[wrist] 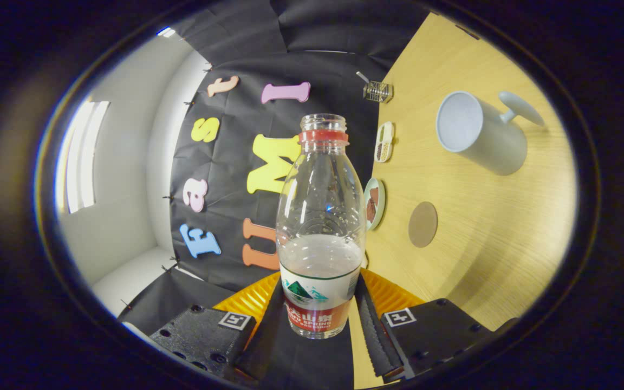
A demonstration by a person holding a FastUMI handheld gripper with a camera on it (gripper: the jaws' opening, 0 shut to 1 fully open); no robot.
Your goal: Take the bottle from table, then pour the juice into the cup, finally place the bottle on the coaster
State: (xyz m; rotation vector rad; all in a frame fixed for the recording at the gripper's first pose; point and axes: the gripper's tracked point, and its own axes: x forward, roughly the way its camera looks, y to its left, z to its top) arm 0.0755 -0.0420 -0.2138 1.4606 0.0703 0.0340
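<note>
A clear plastic bottle, uncapped and with a red ring at its neck, sits gripped between the two fingers of the hand-held gripper, both of which press on its labelled lower part. Liquid fills roughly the lower third of the bottle, its surface level just above the label. The whole view is rolled, so the wooden table stands as a slanted plane beside and beyond the bottle. On it, well apart from the bottle, rests a pale grey cup with its handle on the far side and its open mouth turned toward the camera; the inside looks empty. Between the cup and the fingers lies a round brown coaster, bare. Along the table's edge near the booth's dark wall are a small round dish, a narrow oblong dish and a little wire holder.
</note>
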